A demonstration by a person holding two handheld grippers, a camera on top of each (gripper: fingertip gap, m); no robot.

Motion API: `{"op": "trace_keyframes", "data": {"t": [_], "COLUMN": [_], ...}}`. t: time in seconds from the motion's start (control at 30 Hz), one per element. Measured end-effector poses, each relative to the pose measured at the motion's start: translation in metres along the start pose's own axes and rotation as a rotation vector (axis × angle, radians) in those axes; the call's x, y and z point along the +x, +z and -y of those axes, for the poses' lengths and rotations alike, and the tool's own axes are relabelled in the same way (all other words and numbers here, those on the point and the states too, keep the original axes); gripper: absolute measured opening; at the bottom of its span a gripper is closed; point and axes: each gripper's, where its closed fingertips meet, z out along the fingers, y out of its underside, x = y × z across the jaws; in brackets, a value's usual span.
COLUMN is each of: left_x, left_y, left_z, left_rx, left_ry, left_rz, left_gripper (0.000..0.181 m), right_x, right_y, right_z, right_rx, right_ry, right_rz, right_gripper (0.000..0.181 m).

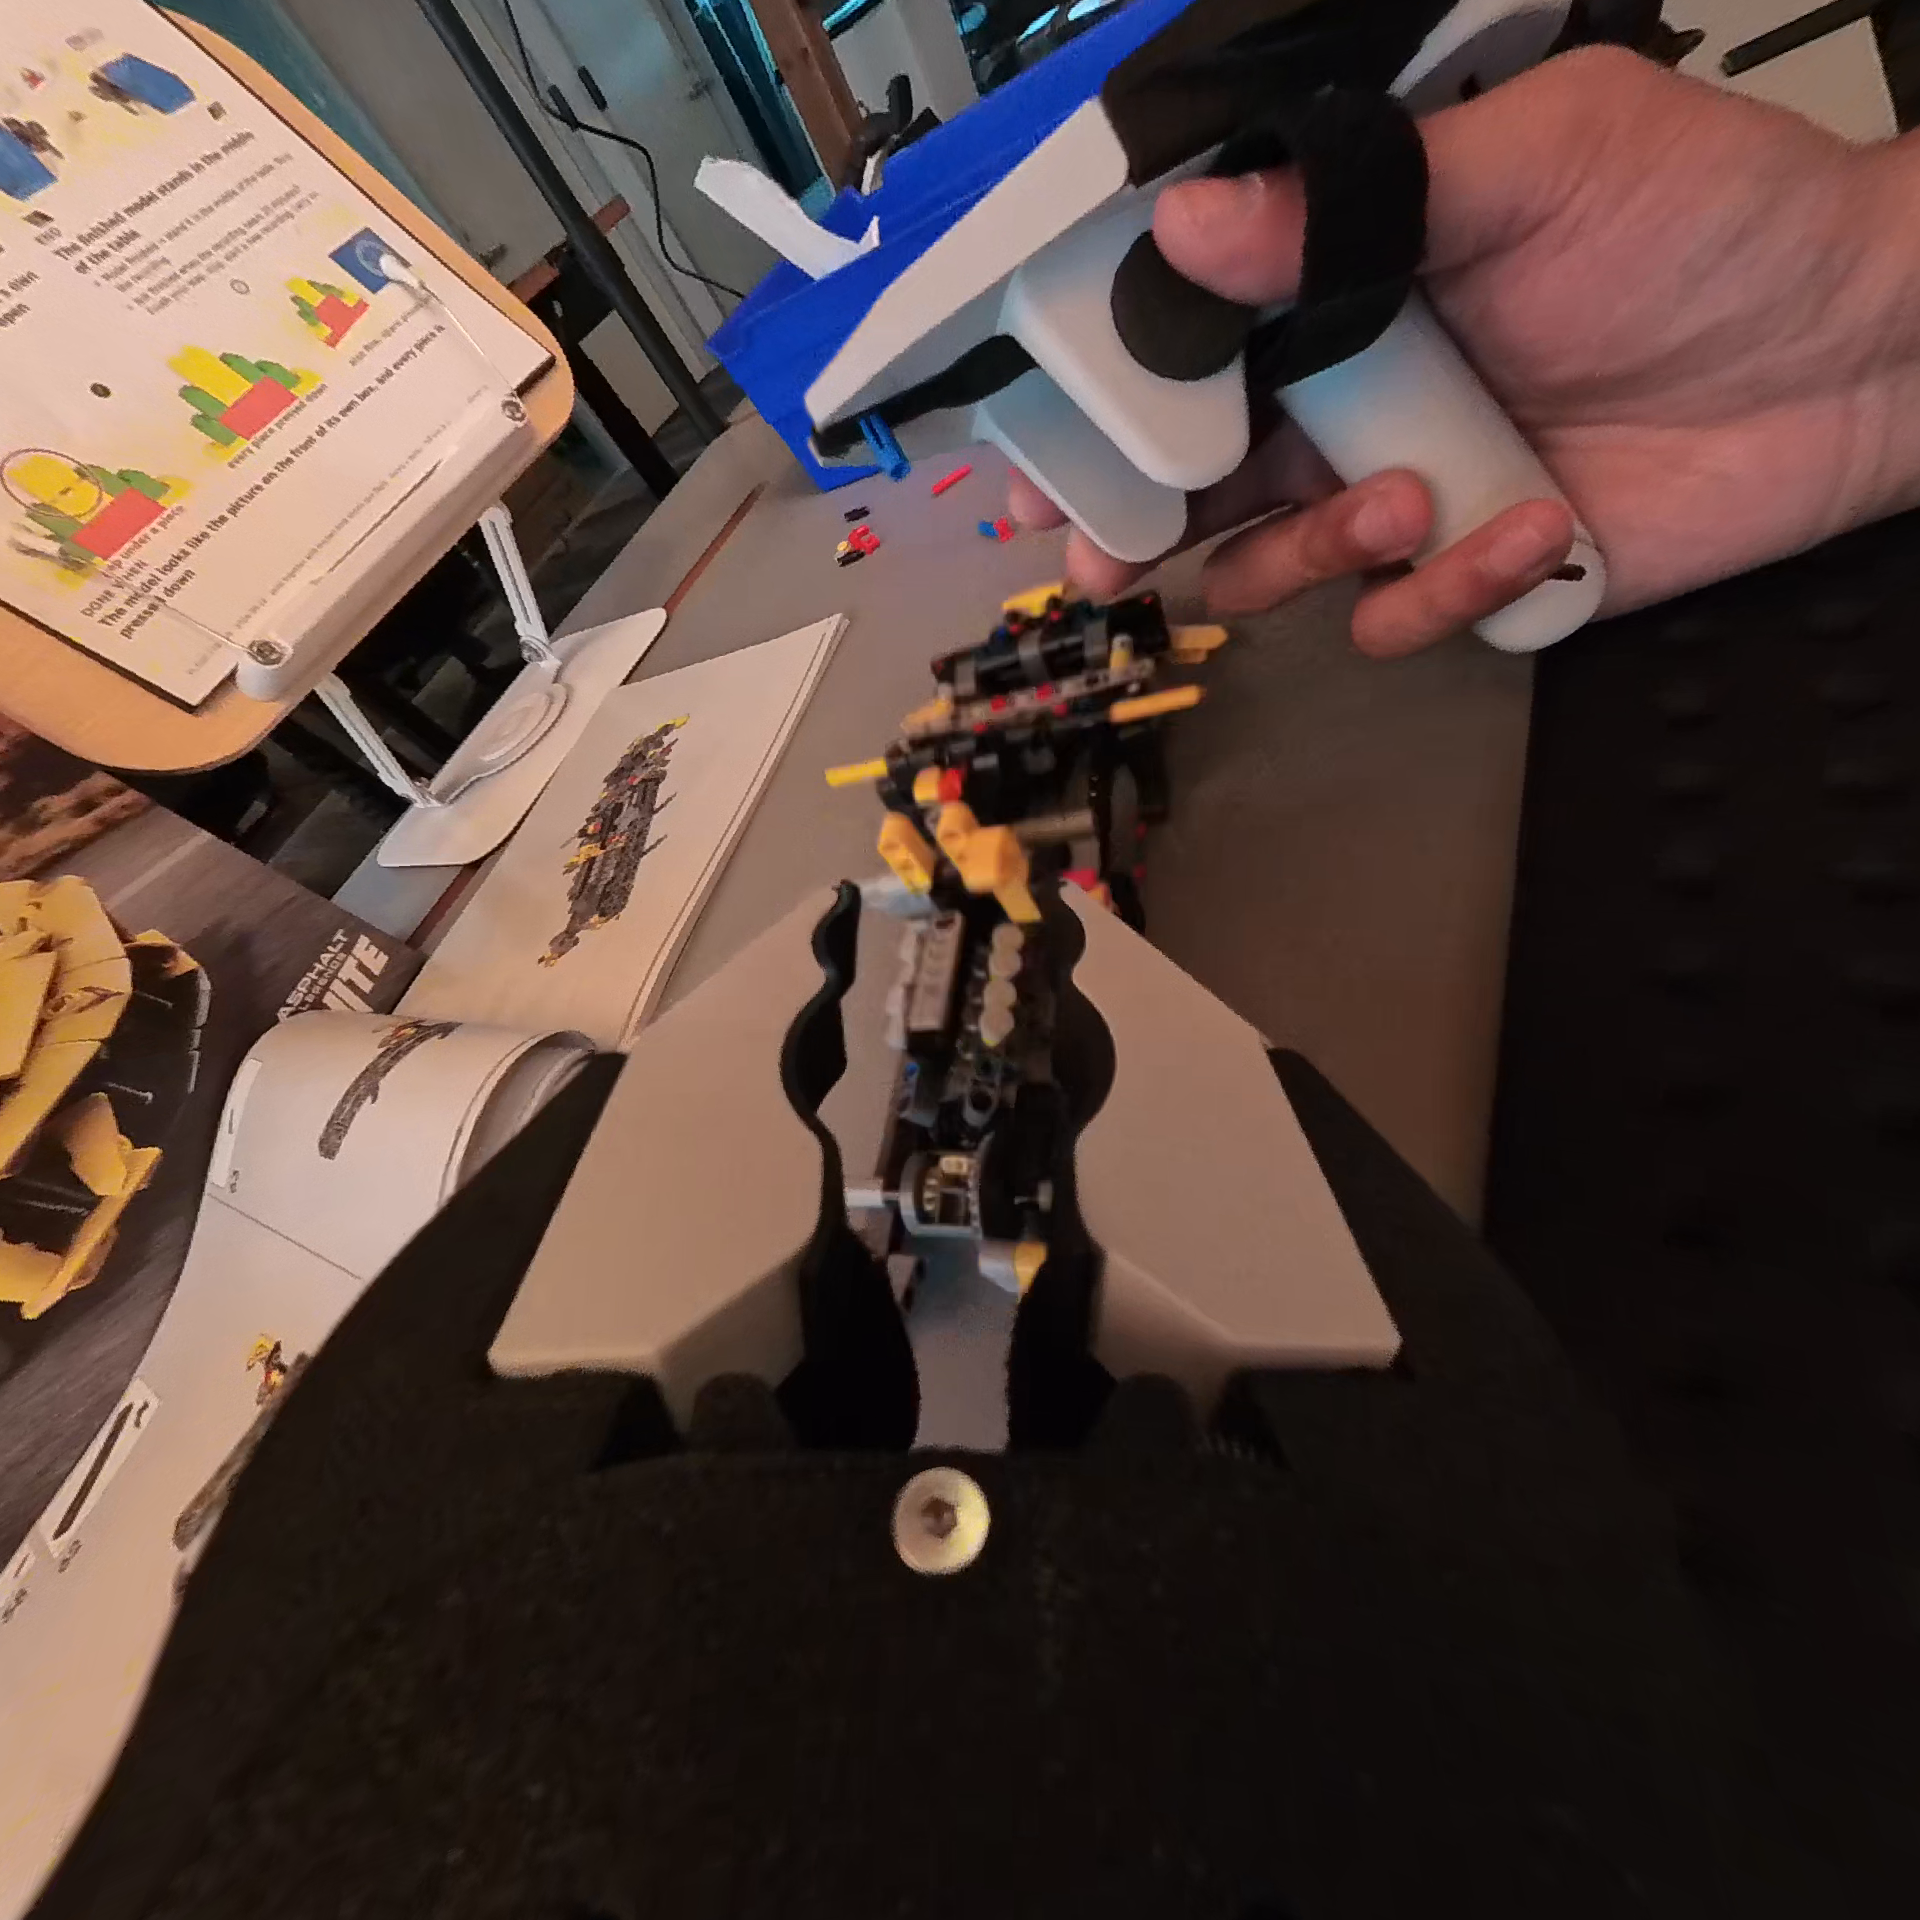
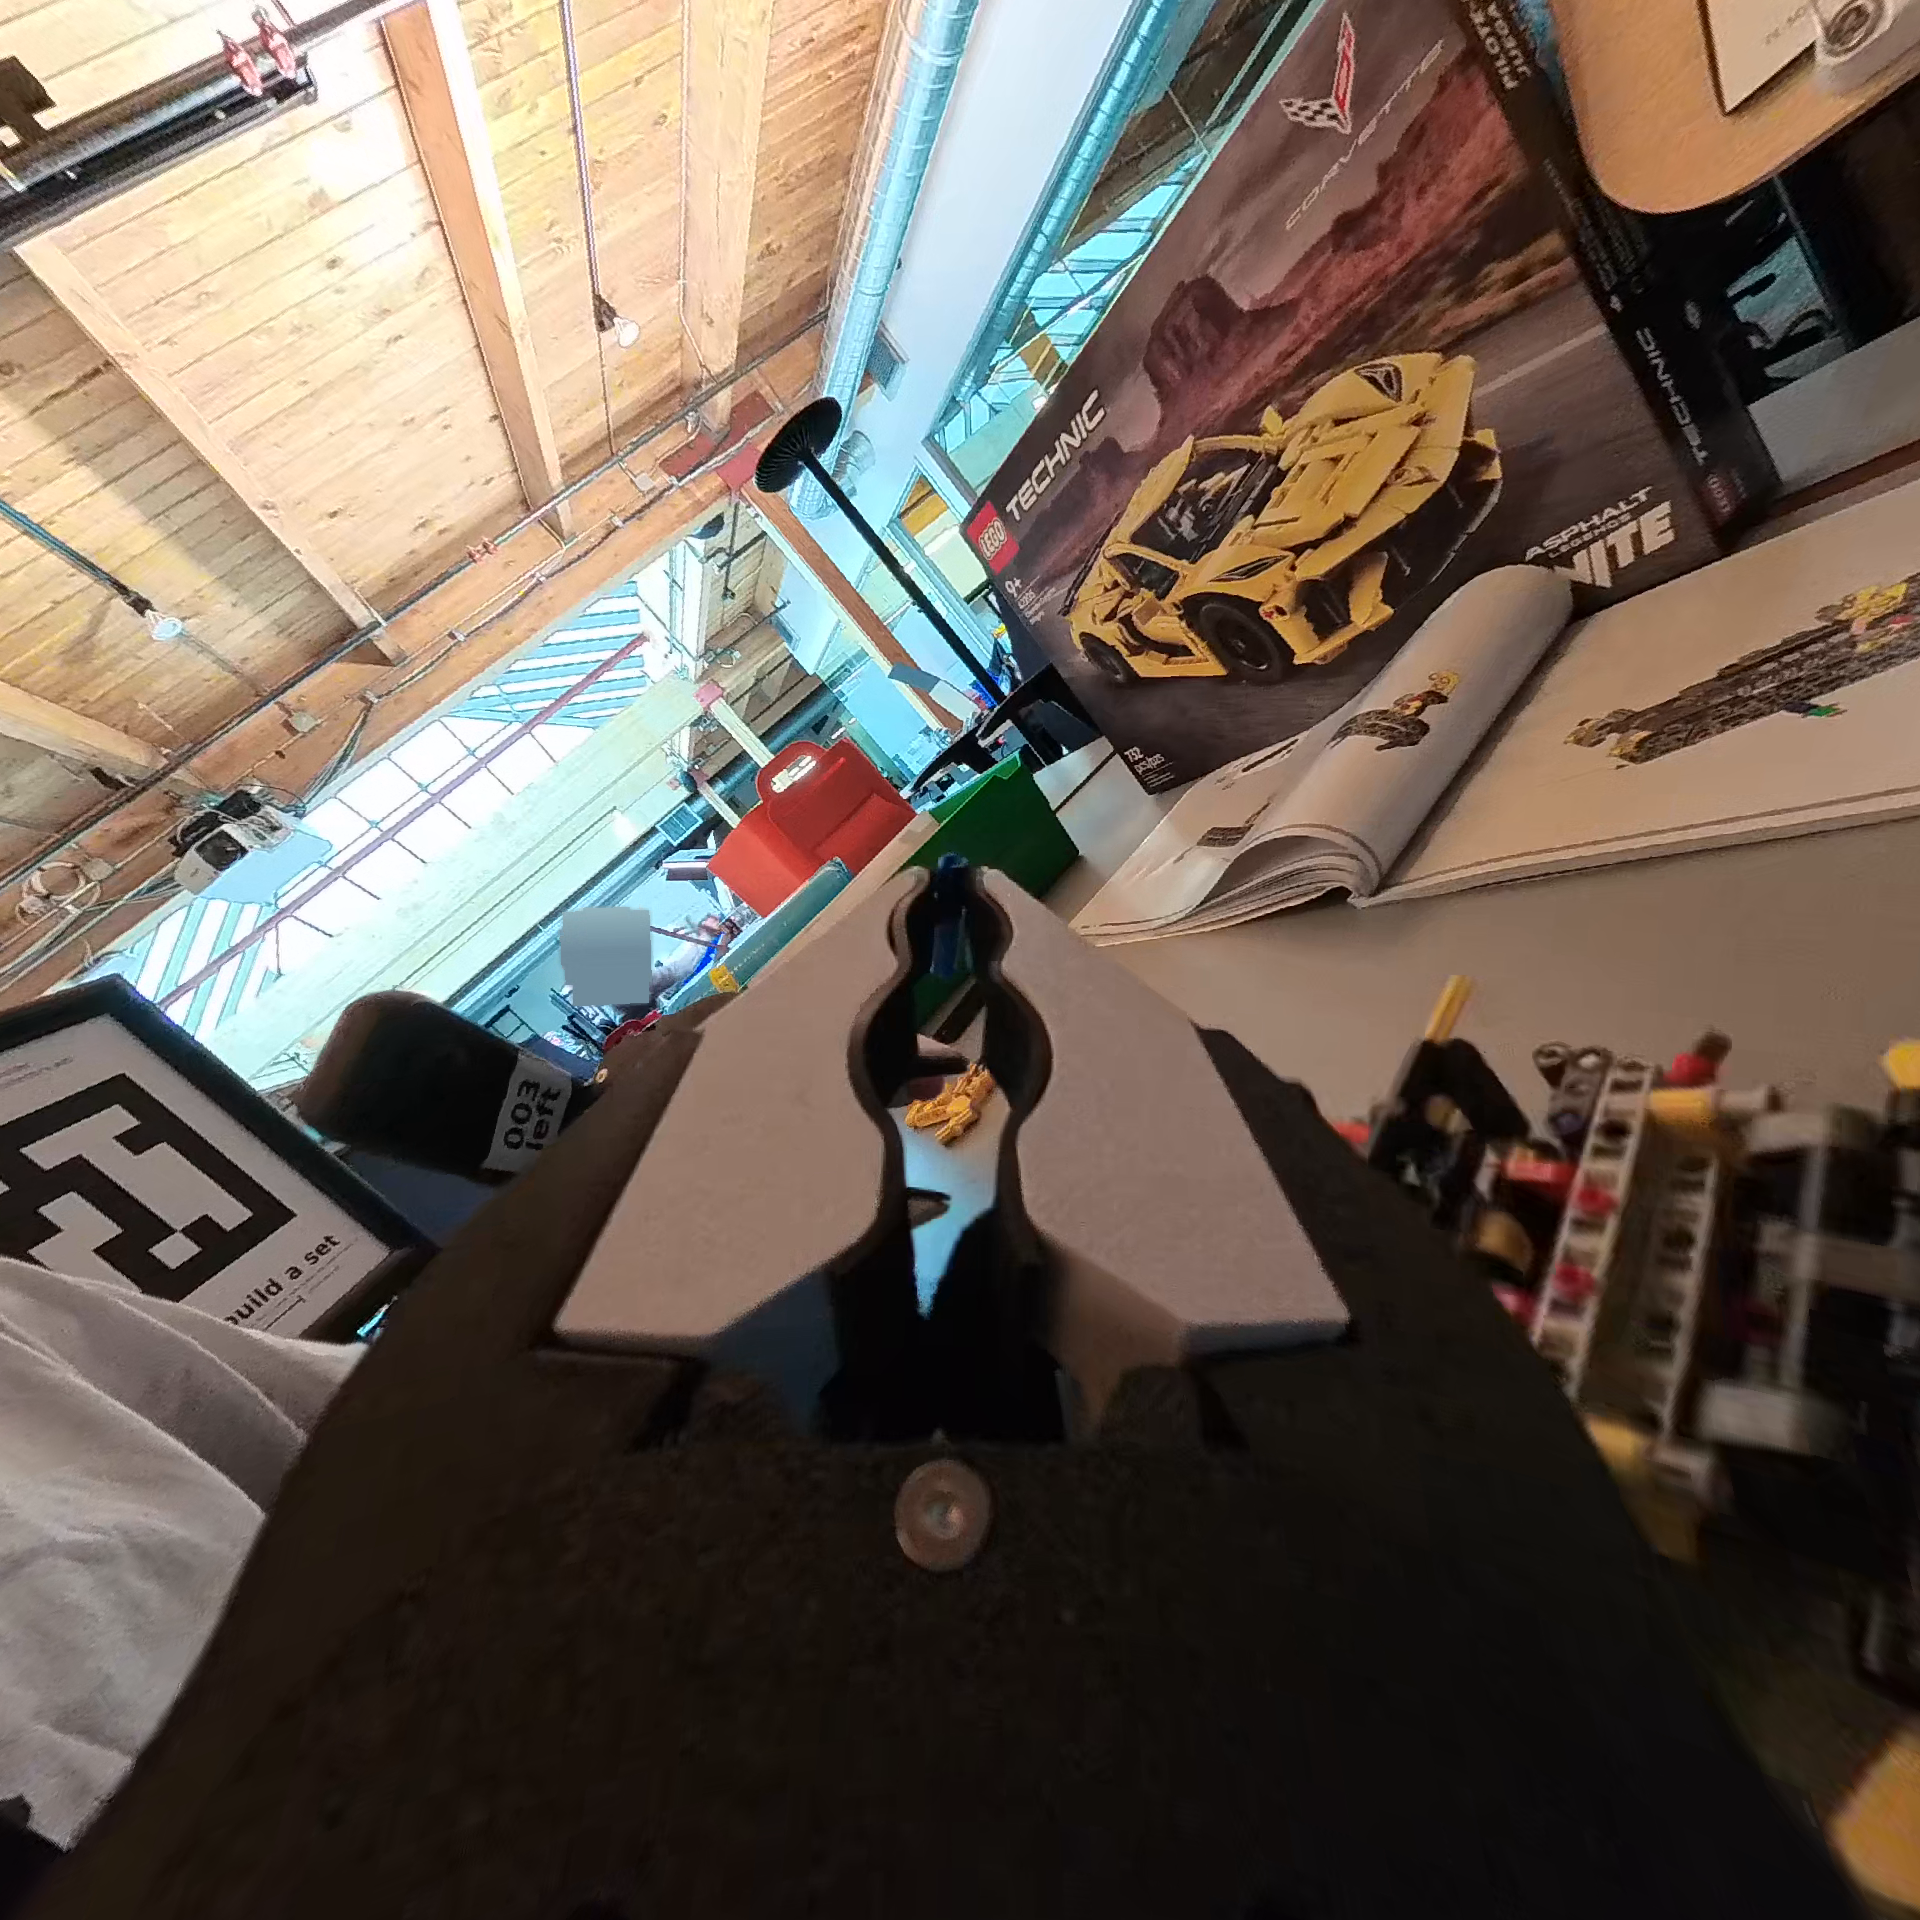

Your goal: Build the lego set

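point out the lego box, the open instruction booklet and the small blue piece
lego box point(image 2: 1351, 416), right wrist view, on its front face
open instruction booklet point(image 2: 1662, 748), right wrist view, on its right-hand page
small blue piece point(image 2: 945, 920), right wrist view, between the fingertips

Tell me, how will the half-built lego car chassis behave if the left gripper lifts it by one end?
The chassis is long and narrow, so it will probably sag or swing when the left gripper holds one end. Its yellow pieces and thin pins stick out, so they may pop off if bumped. It looks light but fragile, being open beams.
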Motion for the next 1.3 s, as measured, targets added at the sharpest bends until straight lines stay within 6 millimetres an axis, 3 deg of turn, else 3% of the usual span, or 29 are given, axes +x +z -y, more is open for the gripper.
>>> {"op": "trace_keyframes", "data": {"t": [0.3, 0.47, 0.57, 0.73, 0.8, 0.9, 1.1, 1.3], "left_x": [-0.003, -0.007, -0.004, 0.004, 0.006, 0.003, 0.020, 0.022], "left_y": [-0.001, -0.006, -0.005, 0.004, 0.007, 0.014, 0.027, 0.037], "left_z": [-0.010, -0.009, -0.008, -0.036, -0.042, -0.046, -0.047, -0.053], "left_rx": [-0.029, 0.001, 0.021, -0.110, -0.150, -0.189, -0.266, -0.386], "left_ry": [-0.086, -0.236, -0.326, -0.224, -0.177, -0.191, -0.247, -0.178], "left_rz": [-0.072, -0.152, -0.222, -0.240, -0.233, -0.242, -0.405, -0.399], "left_gripper": [0.036, 0.037, 0.037, 0.038, 0.055, 0.066, 0.067, 0.065], "right_x": [-0.001, -0.011, 0.002, 0.004, 0.007, 0.010, 0.017, 0.018], "right_y": [-0.007, -0.025, -0.046, -0.082, -0.094, -0.111, -0.104, -0.098], "right_z": [0.009, 0.009, 0.022, 0.062, 0.072, 0.087, 0.079, 0.072], "right_rx": [0.037, -0.037, -0.049, 0.160, 0.216, 0.291, 0.233, 0.196], "right_ry": [-0.010, -0.366, -0.568, -0.479, -0.476, -0.497, -0.427, -0.411], "right_rz": [-0.006, -0.098, -0.217, -0.257, -0.289, -0.333, -0.305, -0.283], "right_gripper": [0.004, 0.003, 0.003, 0.004, 0.004, 0.004, 0.004, 0.004]}}
